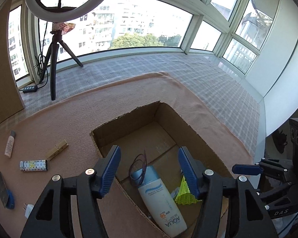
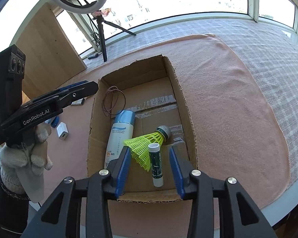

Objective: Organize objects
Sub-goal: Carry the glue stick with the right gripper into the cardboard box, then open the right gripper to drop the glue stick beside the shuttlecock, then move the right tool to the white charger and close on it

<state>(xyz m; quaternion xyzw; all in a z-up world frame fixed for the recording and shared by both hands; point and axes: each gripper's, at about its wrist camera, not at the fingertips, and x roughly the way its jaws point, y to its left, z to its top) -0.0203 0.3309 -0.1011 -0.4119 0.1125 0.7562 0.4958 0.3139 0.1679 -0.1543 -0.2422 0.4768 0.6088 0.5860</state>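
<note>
An open cardboard box (image 2: 185,107) (image 1: 190,127) sits on a pink cloth. Inside lie a white sunscreen bottle (image 2: 119,134) (image 1: 159,196), a yellow shuttlecock (image 2: 149,140) (image 1: 183,195), a hair tie (image 2: 113,101) and a green-white tube (image 2: 156,164). My right gripper (image 2: 150,154) is open above the box's near end, the tube lying between its fingers. My left gripper (image 1: 149,158) is open and empty over the box's left wall. It also shows in the right wrist view (image 2: 77,91).
Left of the box on the cloth lie a pink tube (image 1: 10,142), a wooden clothespin (image 1: 56,149), a patterned lighter (image 1: 33,165), a white charger plug (image 1: 28,210) (image 2: 62,132) and a blue item (image 1: 4,194). A ring light tripod (image 1: 53,59) stands by the window.
</note>
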